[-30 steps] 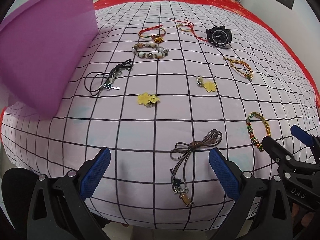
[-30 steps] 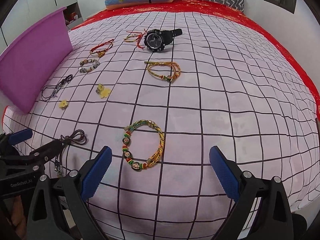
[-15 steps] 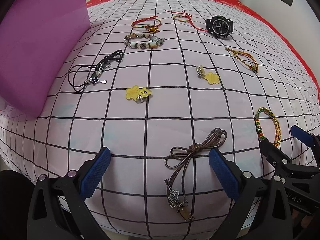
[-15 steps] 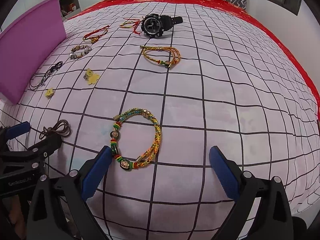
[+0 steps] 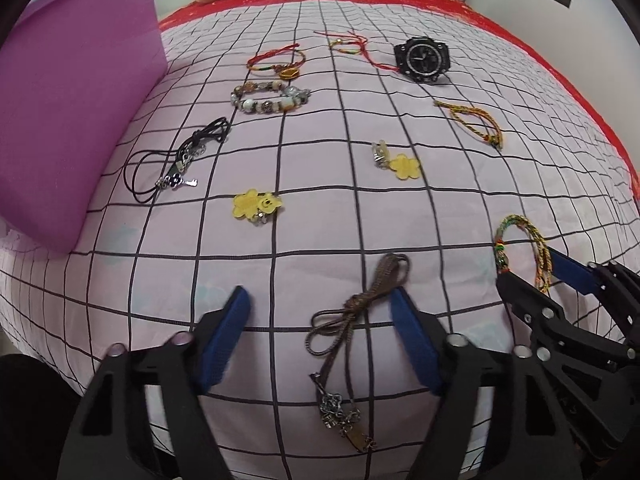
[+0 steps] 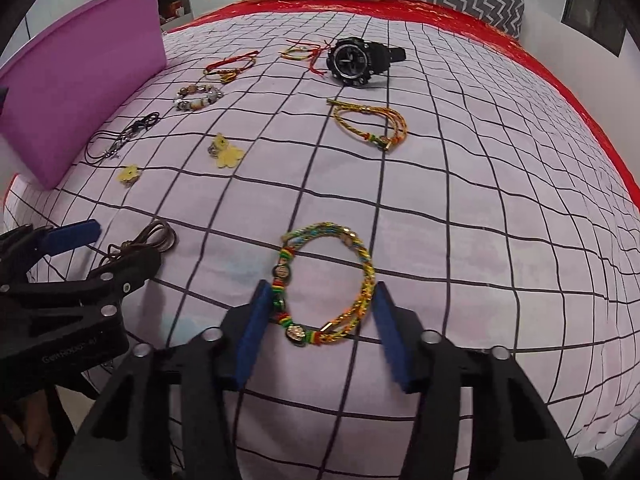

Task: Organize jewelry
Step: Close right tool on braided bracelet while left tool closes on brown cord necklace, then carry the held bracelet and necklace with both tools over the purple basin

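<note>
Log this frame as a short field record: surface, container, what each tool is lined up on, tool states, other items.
surface: pink grid-pattern bedsheet
container: purple plastic bin, at the far left of the sheet
left tool: open, blue pads either side of the brown knotted cord necklace, not closed on it
right tool: open, pads flanking the multicolour braided bracelet with beads
other items: black digital wristwatch, pale beaded bracelet, two yellow flower clips, black cord necklace with silver charms
</note>
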Tool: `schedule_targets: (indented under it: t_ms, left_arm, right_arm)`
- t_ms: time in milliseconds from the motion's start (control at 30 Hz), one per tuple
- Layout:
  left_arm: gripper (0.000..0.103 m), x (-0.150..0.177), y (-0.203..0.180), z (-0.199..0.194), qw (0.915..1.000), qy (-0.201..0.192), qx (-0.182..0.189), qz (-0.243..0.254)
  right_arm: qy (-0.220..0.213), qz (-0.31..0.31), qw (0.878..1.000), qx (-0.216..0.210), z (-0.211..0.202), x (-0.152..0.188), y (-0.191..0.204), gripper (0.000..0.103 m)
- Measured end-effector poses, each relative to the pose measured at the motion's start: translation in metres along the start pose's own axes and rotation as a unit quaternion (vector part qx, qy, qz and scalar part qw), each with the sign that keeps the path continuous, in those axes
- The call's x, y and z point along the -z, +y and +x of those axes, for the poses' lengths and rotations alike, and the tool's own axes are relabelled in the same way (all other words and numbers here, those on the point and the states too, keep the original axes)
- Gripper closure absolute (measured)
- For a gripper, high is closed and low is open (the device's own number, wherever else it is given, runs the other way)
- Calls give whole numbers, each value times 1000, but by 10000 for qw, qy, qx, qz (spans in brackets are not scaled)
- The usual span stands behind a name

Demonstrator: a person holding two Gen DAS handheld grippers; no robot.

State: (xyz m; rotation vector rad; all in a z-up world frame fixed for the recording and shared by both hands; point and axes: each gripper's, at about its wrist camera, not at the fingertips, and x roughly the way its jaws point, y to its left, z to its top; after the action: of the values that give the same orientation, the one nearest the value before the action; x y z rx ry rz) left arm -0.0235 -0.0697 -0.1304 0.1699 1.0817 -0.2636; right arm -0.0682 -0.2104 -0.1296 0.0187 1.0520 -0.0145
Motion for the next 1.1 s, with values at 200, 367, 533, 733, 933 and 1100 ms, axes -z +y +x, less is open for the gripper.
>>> schedule_targets:
  t_ms: [200,367,533,733,933,1100]
  left_arm:
    - [93,-2,6,-6,9997,-37,229,-102]
    - [93,-3,16,-16,9984,-42,500,-251]
    - [93,-10,27,-34,9960,-164,794,-363]
    - [93,-25,46,-69,9957,-533,644,-402]
    - [93,-46,73,-113,9918,-990,653,-484]
    - [93,-71,99,-145,9872,-1278,810,-510]
  right_arm:
    - [-32,92,9999,-32,-3,-2,-2,94]
    - [-49,328,9992,-212,-10,-4,-7,94]
    - [-251,455,9978,-401,-28,-11,-7,94]
    - [-600,461,9952,-629,-60,-34,4,94]
    - [-1020,268,9911,-806,-93,-70,25,94]
    - [-1238,156,9860,-1103,-113,-105,48,94]
